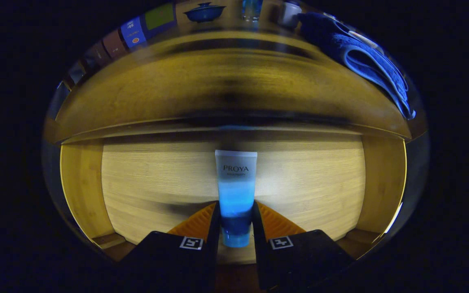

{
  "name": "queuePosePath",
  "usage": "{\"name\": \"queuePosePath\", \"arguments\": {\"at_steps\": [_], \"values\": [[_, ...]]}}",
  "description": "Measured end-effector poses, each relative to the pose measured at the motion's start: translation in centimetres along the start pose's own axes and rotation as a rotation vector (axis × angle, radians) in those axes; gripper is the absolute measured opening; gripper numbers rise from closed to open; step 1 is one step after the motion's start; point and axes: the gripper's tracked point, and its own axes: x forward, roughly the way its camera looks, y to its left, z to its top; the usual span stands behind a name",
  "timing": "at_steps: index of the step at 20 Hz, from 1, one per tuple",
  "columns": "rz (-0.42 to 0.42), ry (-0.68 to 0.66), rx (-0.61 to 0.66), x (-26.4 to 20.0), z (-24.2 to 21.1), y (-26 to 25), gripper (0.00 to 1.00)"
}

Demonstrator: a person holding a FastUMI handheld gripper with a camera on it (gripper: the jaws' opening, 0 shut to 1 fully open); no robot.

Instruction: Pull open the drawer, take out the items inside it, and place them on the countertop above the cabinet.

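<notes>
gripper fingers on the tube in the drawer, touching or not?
Touching. The gripper view shows the gripper with both fingers pressed against the sides of the tube, no gap on either side.

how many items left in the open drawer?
1. A white-and-blue squeeze tube lies on the wooden drawer floor, its cap end clamped between the gripper fingers. The drawer's near corners sit behind the fingers, so something small may be hidden.

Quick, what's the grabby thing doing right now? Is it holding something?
Hand-held gripper: closed on the blue-and-white tube, one finger pressing each side near its cap end, over the open drawer.
</notes>
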Motion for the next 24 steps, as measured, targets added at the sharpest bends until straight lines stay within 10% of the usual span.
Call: {"name": "queuePosePath", "arguments": {"at_steps": [11,24], "values": [[0.139,-0.225,0.002,-7.5,1.2,-0.9,0.44],[0.103,-0.353,-0.014,-7.8,18.2,1.0,0.44]]}}
